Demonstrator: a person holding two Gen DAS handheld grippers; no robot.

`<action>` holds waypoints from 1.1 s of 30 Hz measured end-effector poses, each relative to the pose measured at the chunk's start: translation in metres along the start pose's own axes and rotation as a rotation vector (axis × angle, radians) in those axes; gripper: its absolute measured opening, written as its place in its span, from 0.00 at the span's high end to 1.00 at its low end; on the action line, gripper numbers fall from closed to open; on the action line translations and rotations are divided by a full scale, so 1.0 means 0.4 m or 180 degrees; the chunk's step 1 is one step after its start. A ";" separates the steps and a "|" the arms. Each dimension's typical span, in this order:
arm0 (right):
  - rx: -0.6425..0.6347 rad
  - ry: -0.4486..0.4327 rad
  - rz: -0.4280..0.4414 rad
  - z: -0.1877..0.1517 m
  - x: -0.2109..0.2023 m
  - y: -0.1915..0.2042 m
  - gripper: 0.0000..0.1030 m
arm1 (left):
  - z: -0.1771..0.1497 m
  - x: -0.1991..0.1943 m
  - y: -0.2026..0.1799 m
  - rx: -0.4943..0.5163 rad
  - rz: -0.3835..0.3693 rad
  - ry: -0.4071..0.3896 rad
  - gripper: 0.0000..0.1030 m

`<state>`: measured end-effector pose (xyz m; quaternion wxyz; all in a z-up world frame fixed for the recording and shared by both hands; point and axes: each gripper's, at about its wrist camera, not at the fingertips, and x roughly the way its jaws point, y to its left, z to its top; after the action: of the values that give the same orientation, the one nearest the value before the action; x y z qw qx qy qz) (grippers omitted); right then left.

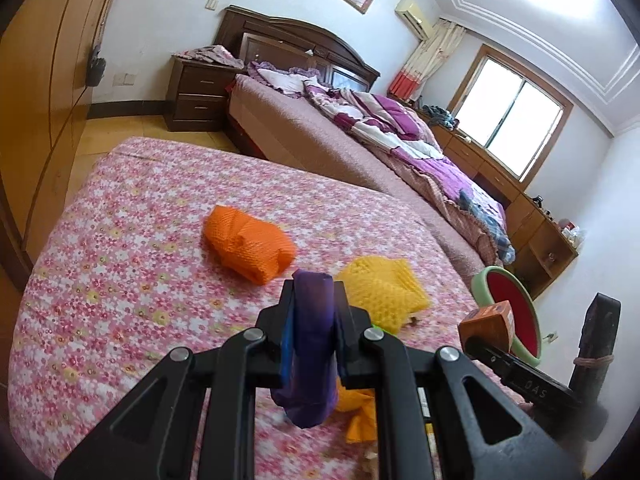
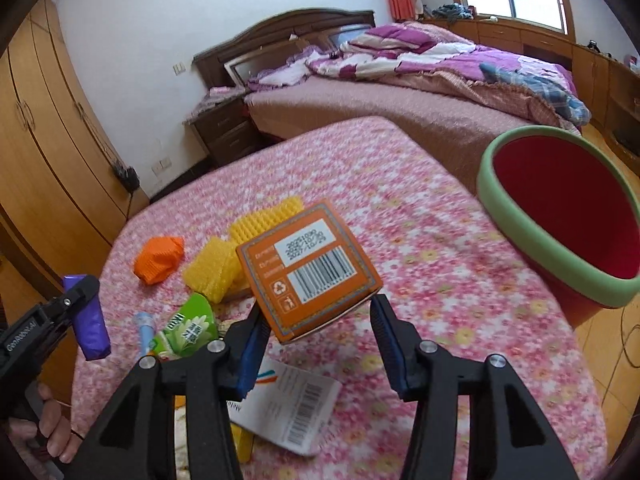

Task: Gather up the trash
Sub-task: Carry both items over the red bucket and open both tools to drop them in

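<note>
My left gripper (image 1: pixel 313 292) is shut on a purple wrapper (image 1: pixel 310 344), held above the floral table; it also shows in the right wrist view (image 2: pixel 82 292) at the left. My right gripper (image 2: pixel 316 312) is shut on an orange box with a barcode (image 2: pixel 308 272), held in the air; the box shows in the left wrist view (image 1: pixel 486 322). A red bin with a green rim (image 2: pixel 560 216) stands at the table's right edge. On the table lie orange foam netting (image 1: pixel 250 242), yellow foam netting (image 1: pixel 382 292), a green packet (image 2: pixel 190 328) and a white label (image 2: pixel 294 408).
The table has a pink floral cloth (image 1: pixel 120 260). Behind it stand a bed with a purple quilt (image 1: pixel 376 128), a dark nightstand (image 1: pixel 198 94) and a wooden wardrobe (image 1: pixel 40 100) at the left. Wooden cabinets (image 1: pixel 532 216) run under the window.
</note>
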<state>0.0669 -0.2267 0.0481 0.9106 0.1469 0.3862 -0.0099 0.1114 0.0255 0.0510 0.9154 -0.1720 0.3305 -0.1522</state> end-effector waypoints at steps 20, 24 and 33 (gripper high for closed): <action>0.0446 -0.0486 -0.0043 0.015 -0.186 -0.241 0.48 | 0.018 0.005 -0.302 0.0539 -0.0519 0.0226 0.84; 0.0485 -0.0546 -0.0089 0.027 -0.202 -0.292 0.48 | 0.025 0.038 -0.362 0.0621 -0.0556 0.0297 0.85; 0.0546 -0.0604 -0.0240 0.046 -0.217 -0.404 0.48 | 0.007 0.147 -0.528 0.0926 -0.0664 0.0424 0.84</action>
<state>-0.0024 -0.3948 0.0795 0.9261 0.2080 0.3013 -0.0910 0.1214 -0.1860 0.1083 0.8860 -0.0607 0.3452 -0.3036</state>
